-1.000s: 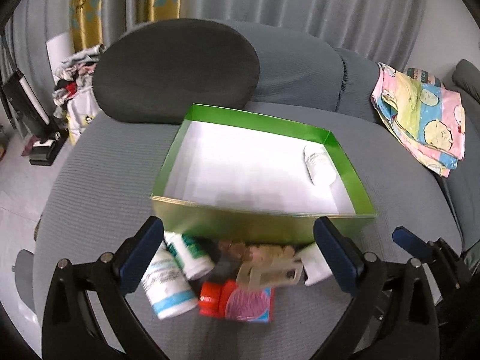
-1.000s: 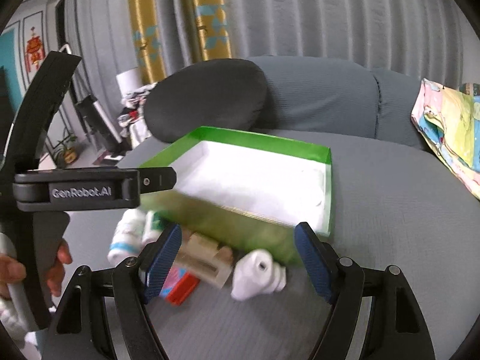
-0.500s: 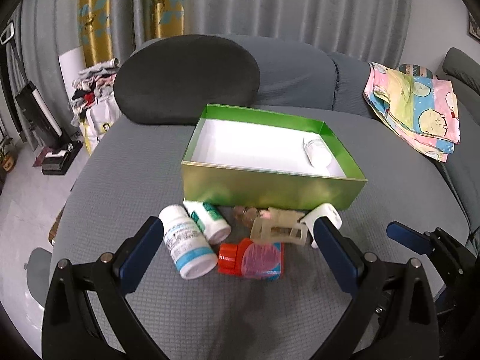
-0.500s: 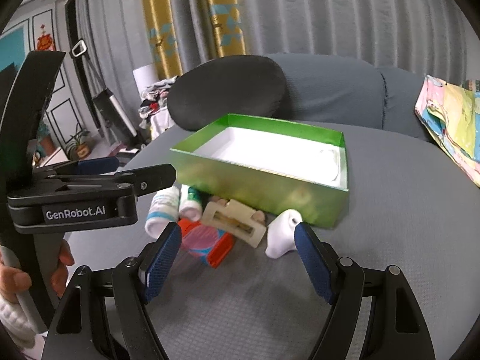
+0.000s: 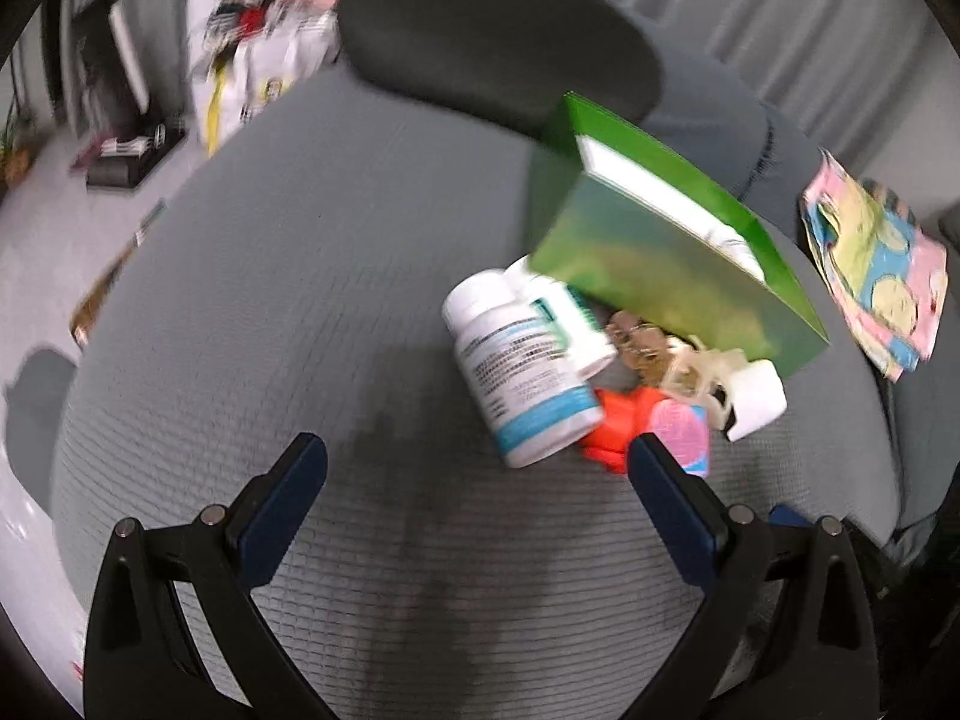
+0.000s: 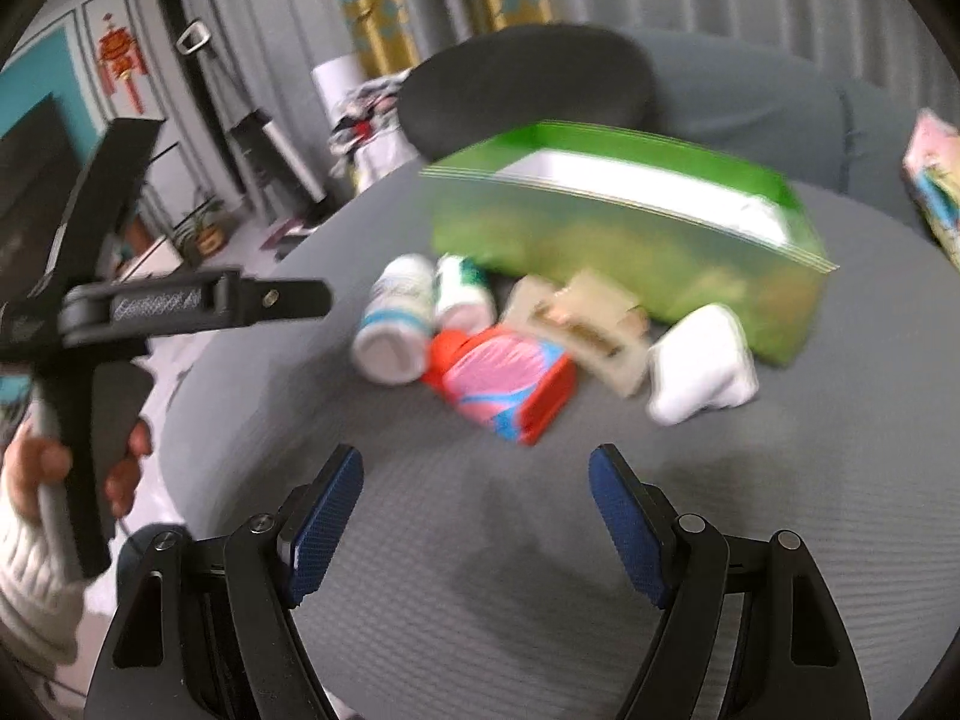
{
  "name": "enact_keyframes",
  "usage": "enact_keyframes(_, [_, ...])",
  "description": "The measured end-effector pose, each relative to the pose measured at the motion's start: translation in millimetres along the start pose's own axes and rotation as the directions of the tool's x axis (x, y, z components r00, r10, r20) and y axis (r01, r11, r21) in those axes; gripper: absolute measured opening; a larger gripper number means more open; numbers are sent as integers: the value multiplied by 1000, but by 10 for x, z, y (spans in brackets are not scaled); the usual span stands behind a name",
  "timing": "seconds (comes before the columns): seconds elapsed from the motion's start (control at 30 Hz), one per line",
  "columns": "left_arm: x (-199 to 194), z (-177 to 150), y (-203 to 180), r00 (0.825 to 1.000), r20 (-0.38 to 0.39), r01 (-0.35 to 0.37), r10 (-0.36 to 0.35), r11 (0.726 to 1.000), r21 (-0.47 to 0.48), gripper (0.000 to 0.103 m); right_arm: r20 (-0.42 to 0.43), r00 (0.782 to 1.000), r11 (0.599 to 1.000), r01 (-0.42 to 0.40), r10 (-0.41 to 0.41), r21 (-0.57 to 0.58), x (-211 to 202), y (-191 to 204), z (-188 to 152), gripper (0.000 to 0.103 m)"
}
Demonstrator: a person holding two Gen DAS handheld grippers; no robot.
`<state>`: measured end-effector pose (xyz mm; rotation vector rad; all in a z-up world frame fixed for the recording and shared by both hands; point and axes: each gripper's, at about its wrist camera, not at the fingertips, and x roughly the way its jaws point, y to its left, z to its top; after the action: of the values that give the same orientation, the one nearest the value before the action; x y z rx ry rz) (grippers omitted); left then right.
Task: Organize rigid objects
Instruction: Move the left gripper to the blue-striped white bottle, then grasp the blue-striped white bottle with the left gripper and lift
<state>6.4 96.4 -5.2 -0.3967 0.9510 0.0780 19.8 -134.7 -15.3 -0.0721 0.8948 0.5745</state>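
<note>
A green box (image 5: 672,264) with a white inside stands on a grey cushioned seat (image 5: 300,300); a white bottle (image 5: 729,240) lies in it. Before the box lie a white bottle with a blue band (image 5: 522,372), a green-labelled bottle (image 5: 570,324), a red and pink item (image 5: 648,432), a beige clip (image 5: 696,366) and a white piece (image 5: 753,396). My left gripper (image 5: 474,468) is open, low over the seat, left of the pile. My right gripper (image 6: 474,474) is open, just short of the red and pink item (image 6: 504,384). Nothing sits between either pair of fingers.
A dark round cushion (image 5: 498,36) lies behind the box, and a colourful cloth (image 5: 876,276) is at the right. A hand (image 6: 120,468) holds the left gripper's black body (image 6: 180,306). Floor, bags and furniture lie beyond the seat's left edge (image 5: 90,138).
Both grippers have come down closer to the seat. The left view has rolled and swung left, so the pile now sits at its right. The objects lie as before.
</note>
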Motion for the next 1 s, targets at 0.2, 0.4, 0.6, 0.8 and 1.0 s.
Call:
enact_keyframes(0.2, [223,80,71,998,-43,48,-50,998,-39,100,-3,998,996,-60,60,-69,351,276,105,79])
enact_keyframes(0.4, [427,254,74,991,-79,105,-110,992,-67,98,12,999,990,-41,43,-134,695,444,450,79])
enact_keyframes(0.6, [565,381,52,984,-106,136,-140,989,-52,89,-3,1000,990,-24,24,-140,1004,453,660,76])
enact_keyframes(0.8, [692,375,-10,975,-147,164,-167,986,-29,67,-48,999,987,-33,25,-158,1210,494,706,61])
enact_keyframes(1.0, [711,374,33,973,-138,181,-185,983,-38,63,-61,997,990,-47,39,-135,1278,473,686,58])
